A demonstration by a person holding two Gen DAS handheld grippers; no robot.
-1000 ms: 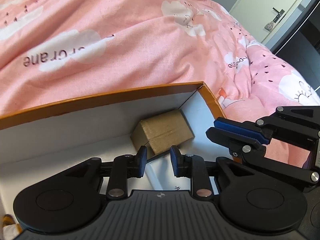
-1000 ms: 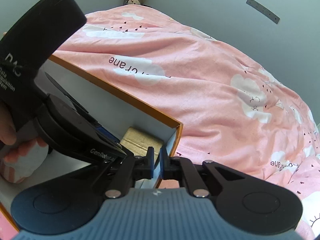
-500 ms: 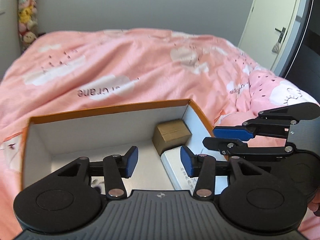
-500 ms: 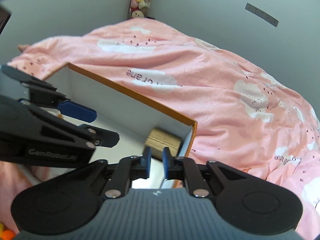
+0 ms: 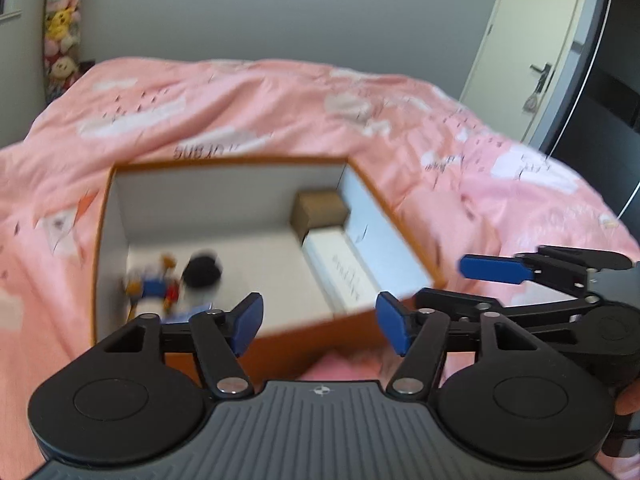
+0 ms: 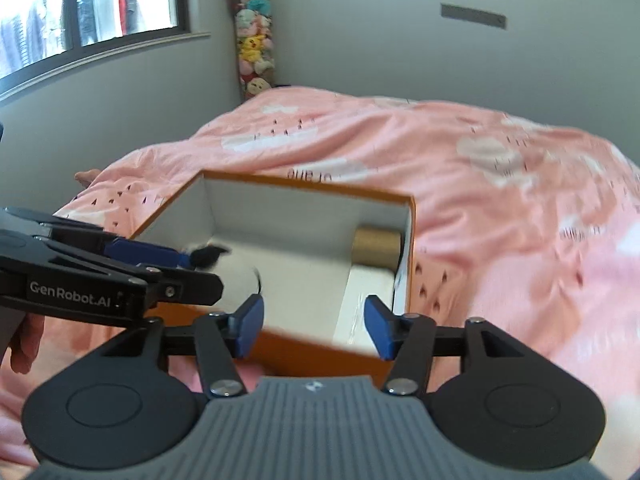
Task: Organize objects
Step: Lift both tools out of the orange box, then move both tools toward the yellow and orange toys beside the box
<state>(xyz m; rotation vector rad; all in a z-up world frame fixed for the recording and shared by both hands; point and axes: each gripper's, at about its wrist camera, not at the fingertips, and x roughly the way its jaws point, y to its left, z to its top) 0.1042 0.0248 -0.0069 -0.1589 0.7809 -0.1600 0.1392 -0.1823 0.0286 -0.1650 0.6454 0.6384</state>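
Observation:
An orange box with a white inside [image 5: 224,196] [image 6: 280,212] lies on the pink bed. In it are a brown cardboard box [image 5: 320,210] [image 6: 376,246] in the far right corner, a long white box [image 5: 340,268] [image 6: 364,304] along the right wall, and a small plush toy [image 5: 172,280] with a black part [image 6: 208,255] at the left. My left gripper [image 5: 320,324] is open and empty above the box's near edge. My right gripper [image 6: 314,330] is open and empty, also at the near edge; it shows in the left wrist view [image 5: 452,284].
The pink duvet with white clouds [image 5: 280,108] [image 6: 500,200] covers the bed around the box. Stacked plush toys [image 6: 254,48] stand in the room corner. A door [image 5: 532,52] is at the right, a window [image 6: 88,4] at the left.
Both grippers have pulled back and up out of the box and opened wide. The white box now lies free along the right wall.

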